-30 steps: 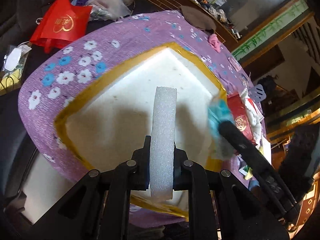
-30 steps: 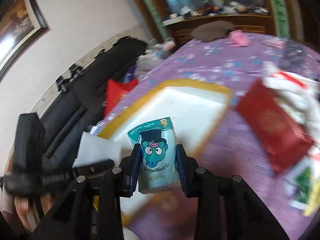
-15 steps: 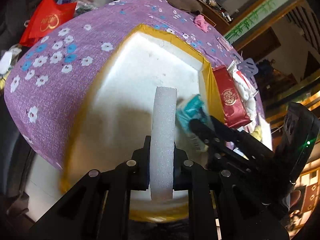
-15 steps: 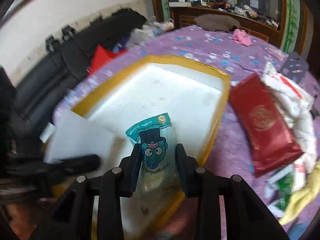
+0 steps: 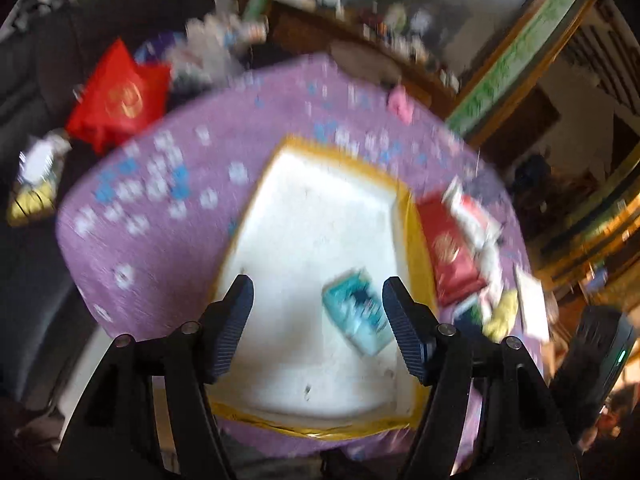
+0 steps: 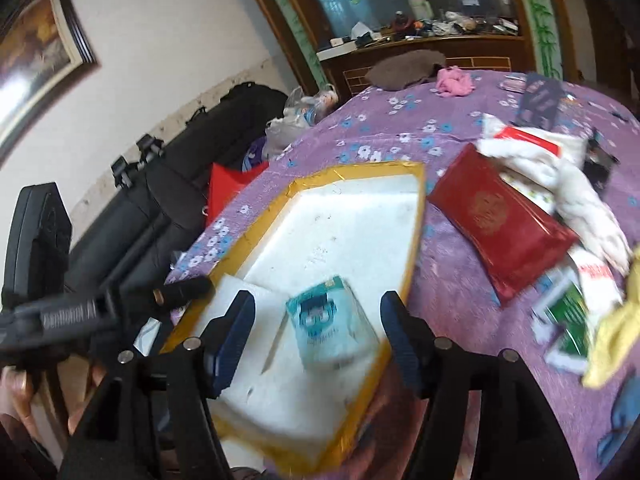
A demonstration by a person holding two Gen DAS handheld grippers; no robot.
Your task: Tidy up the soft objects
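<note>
A white foam tray with a yellow taped rim (image 5: 340, 154) (image 6: 376, 168) lies on the purple flowered tablecloth. A teal cartoon tissue pack (image 5: 356, 316) (image 6: 328, 328) lies in its near part. Beside the pack, in the right wrist view, a white foam sheet (image 6: 248, 308) rests in the tray; the blurred left wrist view does not show it. My left gripper (image 5: 318, 320) hangs above the tray, its jaws opening with nothing gripped. My right gripper (image 6: 318, 336) is over the pack, its jaws opening too, and the pads do not touch the pack. The left gripper's fingertip (image 6: 188, 288) reaches the tray's left rim.
Right of the tray lie a red packet (image 6: 500, 216) (image 5: 448, 248), white soft bags (image 6: 560, 168) and a yellow cloth (image 6: 616, 332). A pink cloth (image 6: 454, 80) sits at the table's far edge. A black sofa (image 6: 180, 168) with a red bag (image 5: 120, 96) stands to the left.
Both grippers have opened: the left let go of the white foam piece and the right let go of the teal pack. Both now lie in the tray. Both hands have drawn back.
</note>
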